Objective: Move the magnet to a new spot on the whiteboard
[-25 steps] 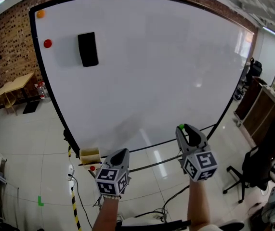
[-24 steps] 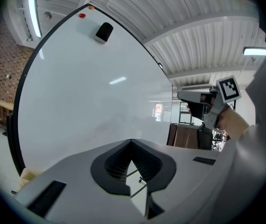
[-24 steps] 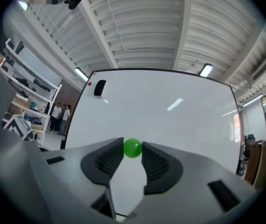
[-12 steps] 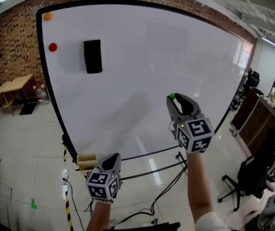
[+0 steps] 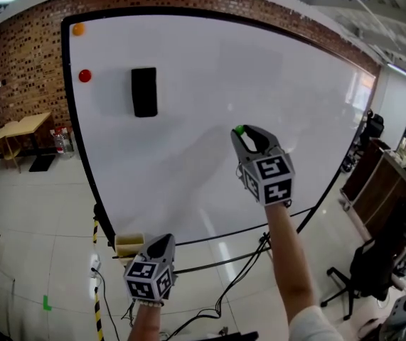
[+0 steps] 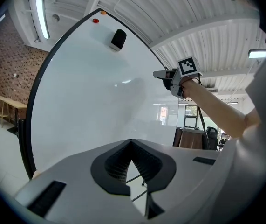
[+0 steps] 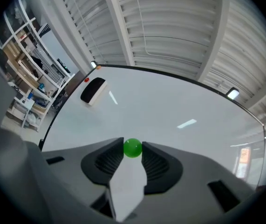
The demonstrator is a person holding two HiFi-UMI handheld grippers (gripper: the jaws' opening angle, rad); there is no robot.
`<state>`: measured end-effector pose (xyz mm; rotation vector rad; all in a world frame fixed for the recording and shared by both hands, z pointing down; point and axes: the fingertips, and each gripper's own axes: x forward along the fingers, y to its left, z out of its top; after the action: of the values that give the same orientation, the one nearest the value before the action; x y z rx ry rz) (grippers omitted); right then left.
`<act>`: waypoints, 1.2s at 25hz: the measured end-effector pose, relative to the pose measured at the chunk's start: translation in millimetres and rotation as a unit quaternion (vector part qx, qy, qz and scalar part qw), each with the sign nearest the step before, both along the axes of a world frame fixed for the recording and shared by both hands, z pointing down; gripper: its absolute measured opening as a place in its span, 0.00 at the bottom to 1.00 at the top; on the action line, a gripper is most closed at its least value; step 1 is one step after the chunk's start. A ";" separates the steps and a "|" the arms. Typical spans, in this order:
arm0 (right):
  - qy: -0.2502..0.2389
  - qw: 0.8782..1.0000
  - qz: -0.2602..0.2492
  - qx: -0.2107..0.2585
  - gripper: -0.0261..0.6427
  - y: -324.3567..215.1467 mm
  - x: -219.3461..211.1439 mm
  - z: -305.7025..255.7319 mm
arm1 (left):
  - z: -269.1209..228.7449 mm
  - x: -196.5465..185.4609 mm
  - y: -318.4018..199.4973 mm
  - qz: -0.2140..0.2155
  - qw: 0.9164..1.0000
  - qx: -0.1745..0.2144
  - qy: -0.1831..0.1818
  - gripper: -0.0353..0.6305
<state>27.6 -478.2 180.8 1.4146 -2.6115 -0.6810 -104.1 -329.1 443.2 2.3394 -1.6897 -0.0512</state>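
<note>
Eraser on whiteboard, right of a magnet.

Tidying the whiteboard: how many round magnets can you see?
3: an orange magnet top left on the whiteboard, a red magnet just below, a green magnet in the right gripper. Others may be hidden.

readable text: none | whiteboard: no writing legible | marker cube on right gripper: black-and-white square code patterns, no letters or digits | marker cube on left gripper: same kind of patterns | shelves: any print too small to tell
</note>
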 end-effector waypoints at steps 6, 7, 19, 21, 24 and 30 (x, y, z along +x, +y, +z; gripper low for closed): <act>0.026 0.999 0.018 0.010 0.24 -21.5 -13.0 0.3 | 7.2 -2.3 -7.8 0.001 1.000 -0.009 0.013 0.05; 0.032 0.999 0.022 0.012 0.24 -24.1 -14.3 1.1 | 8.6 -2.3 -8.7 0.001 1.000 -0.011 0.015 0.05; 0.055 0.997 0.044 0.016 0.24 -42.8 -23.8 6.3 | 11.2 -2.7 -15.4 0.003 1.000 -0.015 0.018 0.05; 0.058 0.997 0.047 0.017 0.24 -44.2 -23.9 6.1 | 10.3 -1.5 -16.2 0.004 1.000 -0.015 0.018 0.05; 0.061 0.997 0.048 0.015 0.24 -49.4 -26.7 8.5 | 10.5 -0.3 -20.3 0.008 1.000 -0.015 0.018 0.05; 0.064 0.996 0.053 0.021 0.25 -49.6 -24.8 10.5 | 10.8 8.5 -18.3 0.013 1.000 -0.017 0.017 0.05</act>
<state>2.8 -527.9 191.4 1.4586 -2.4203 -0.7890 -95.6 -347.4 454.0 2.3229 -1.6312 -0.0557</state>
